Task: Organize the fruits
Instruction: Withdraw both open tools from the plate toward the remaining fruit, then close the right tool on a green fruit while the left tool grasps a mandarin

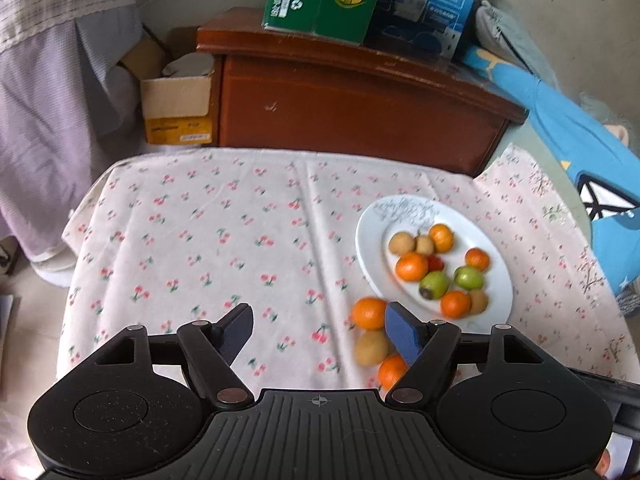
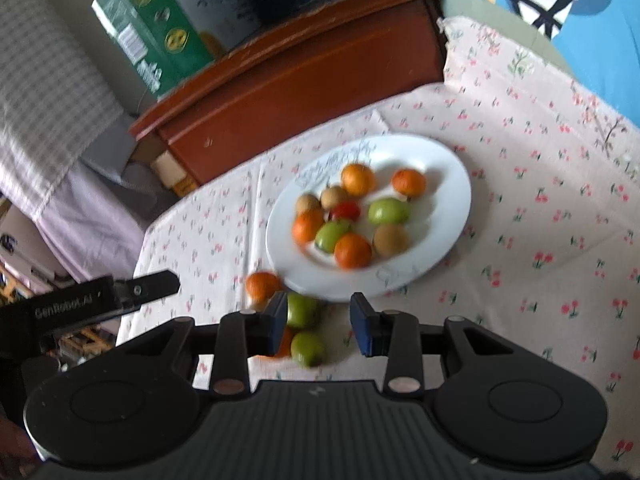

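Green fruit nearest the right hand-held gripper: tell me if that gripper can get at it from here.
Probably yes. The green fruit lies loose on the tablecloth just ahead of the open right hand-held gripper, nothing covering it; another green fruit crowds it.

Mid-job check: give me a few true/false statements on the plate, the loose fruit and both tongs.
1. The white plate holds several fruits. True.
2. Every fruit is on the plate. False: an orange and two green fruits lie on the cloth.
3. The left tongs grip an orange. False: they are open and empty.
4. The right tongs hold nothing. True.
5. The plate sits on bare wood. False: on the cherry-print cloth.
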`<state>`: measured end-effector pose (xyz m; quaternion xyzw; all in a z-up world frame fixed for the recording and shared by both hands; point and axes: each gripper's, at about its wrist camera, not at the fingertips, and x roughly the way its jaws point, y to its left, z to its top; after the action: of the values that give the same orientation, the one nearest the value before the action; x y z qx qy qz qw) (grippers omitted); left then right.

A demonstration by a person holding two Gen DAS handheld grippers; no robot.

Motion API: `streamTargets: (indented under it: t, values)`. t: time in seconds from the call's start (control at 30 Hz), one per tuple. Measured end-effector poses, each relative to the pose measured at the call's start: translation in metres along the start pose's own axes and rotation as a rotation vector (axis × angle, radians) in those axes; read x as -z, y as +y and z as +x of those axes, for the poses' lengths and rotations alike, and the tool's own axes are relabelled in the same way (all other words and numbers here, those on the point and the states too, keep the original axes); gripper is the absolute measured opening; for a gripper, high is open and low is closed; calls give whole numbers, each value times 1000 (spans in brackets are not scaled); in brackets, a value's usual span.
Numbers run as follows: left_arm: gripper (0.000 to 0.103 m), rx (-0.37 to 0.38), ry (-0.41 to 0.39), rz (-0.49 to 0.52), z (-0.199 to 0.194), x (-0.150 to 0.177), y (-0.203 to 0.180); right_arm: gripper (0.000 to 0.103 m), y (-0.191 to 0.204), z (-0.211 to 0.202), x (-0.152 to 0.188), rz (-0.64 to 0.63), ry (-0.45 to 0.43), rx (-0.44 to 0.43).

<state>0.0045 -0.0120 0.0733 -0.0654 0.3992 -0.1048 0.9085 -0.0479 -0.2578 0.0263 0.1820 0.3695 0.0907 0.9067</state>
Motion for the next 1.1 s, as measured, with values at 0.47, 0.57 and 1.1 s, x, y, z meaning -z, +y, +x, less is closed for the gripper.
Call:
streamTargets:
  t: [0.47,0.57,1.1]
  values:
    - [77,-42,50,-50,2,23,10,36,16,20,26,-167,67,22]
    - [78,-37,56,-54,3,23,10,36,19,25,28,-190,69,24]
    - [78,2,86,-11,17,34,-4,23,18,33,32,-212,77,23]
